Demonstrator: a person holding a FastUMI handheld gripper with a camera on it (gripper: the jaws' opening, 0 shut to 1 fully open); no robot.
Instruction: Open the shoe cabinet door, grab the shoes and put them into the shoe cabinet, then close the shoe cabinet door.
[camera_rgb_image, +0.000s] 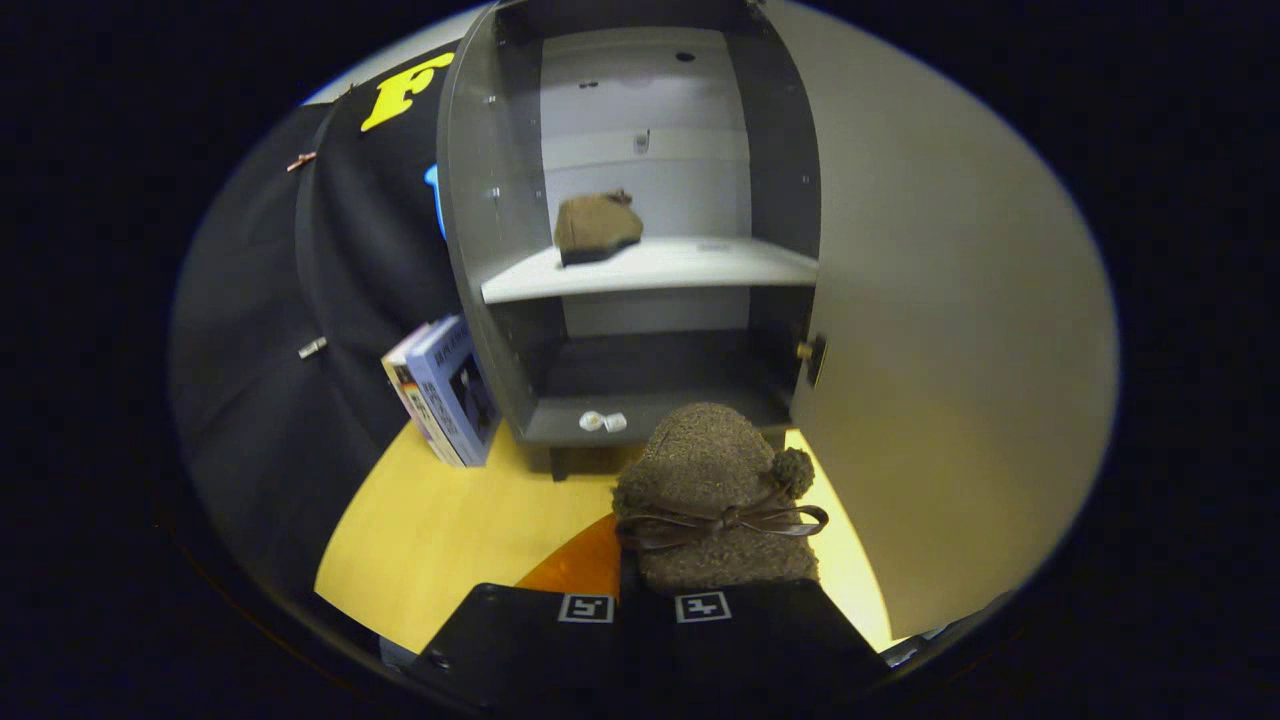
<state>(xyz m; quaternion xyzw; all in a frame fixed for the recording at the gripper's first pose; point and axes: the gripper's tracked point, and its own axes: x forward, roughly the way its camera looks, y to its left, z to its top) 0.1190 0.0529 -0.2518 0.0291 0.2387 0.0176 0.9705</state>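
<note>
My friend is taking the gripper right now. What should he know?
Gripper: shut on the fuzzy brown shoe, held in front of the shoe cabinet.
Door: open, swung to the right.
Done: door opened; first shoe sits on the middle shelf.
Left: put the held shoe inside, let go, close the door.

Yellow wooden floor (450, 520), black cloth wall (300, 330), books (445, 390) leaning beside it.
</note>
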